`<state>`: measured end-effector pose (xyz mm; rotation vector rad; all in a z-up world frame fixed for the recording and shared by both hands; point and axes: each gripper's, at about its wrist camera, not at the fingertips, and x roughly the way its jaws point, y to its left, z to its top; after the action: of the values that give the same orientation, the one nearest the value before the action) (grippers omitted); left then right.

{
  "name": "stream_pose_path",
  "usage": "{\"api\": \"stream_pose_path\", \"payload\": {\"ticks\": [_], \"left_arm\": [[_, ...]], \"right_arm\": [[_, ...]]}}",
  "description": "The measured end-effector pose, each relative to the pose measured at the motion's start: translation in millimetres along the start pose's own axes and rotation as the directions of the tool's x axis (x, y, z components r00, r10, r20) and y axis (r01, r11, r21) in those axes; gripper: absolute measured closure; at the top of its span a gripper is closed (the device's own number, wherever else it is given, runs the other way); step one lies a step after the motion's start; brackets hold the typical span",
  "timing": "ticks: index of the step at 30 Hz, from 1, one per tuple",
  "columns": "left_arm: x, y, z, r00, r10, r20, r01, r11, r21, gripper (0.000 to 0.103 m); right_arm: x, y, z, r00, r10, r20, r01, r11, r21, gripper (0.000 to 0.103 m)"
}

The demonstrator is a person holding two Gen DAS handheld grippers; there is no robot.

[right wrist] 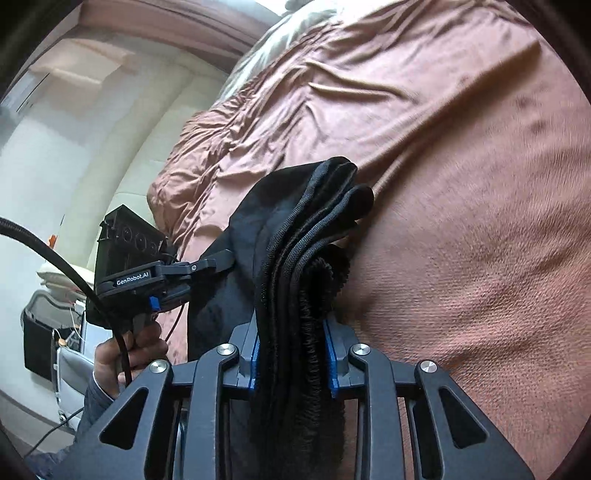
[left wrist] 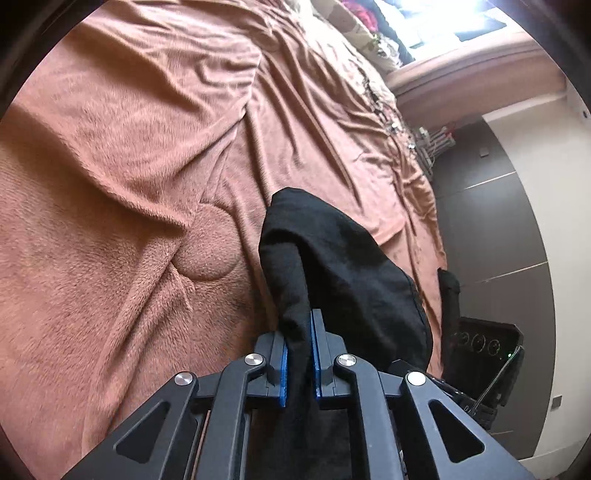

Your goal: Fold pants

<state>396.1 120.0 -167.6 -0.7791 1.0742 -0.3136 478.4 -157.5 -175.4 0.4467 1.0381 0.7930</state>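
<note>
The black pants [left wrist: 343,258] hang bunched above a brown fleece blanket [left wrist: 129,184] that covers a bed. My left gripper [left wrist: 299,332] is shut on a thin fold of the black cloth, its blue pads pressing from both sides. In the right wrist view my right gripper [right wrist: 291,332] is shut on a thick stack of the pants [right wrist: 306,221], with several layers of ribbed elastic waistband between its blue pads. The left gripper [right wrist: 218,262] also shows there at the left, gripping the far side of the same garment, with a person's hand [right wrist: 125,354] on its handle.
The rumpled blanket [right wrist: 461,184] fills most of both views. A black box with round dials [left wrist: 480,343] stands beside the bed edge, in front of dark wardrobe panels [left wrist: 498,221]. Patterned pillows [left wrist: 351,22] lie at the bed's far end. A black cable [right wrist: 55,254] trails from the left gripper.
</note>
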Motion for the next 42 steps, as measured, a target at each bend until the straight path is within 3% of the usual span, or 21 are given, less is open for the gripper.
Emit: {"api": "stream_pose_path", "payload": {"ticks": [6, 25, 42], "left_arm": [[-23, -15, -10, 0.999, -0.014, 0.043, 0.012, 0.999, 0.052, 0.093], [-95, -73, -60, 0.982, -0.067, 0.176, 0.034, 0.982, 0.188, 0.094], [-135, -141, -105, 0.963, -0.148, 0.225, 0.076, 0.951, 0.300, 0.094]], "right_arm": [[-15, 27, -15, 0.998, -0.037, 0.049, 0.041, 0.996, -0.076, 0.080], [-93, 84, -67, 0.983, -0.042, 0.179, 0.088, 0.963, -0.255, 0.081], [-173, 117, -101, 0.956, -0.053, 0.287, 0.156, 0.924, -0.349, 0.082]]}}
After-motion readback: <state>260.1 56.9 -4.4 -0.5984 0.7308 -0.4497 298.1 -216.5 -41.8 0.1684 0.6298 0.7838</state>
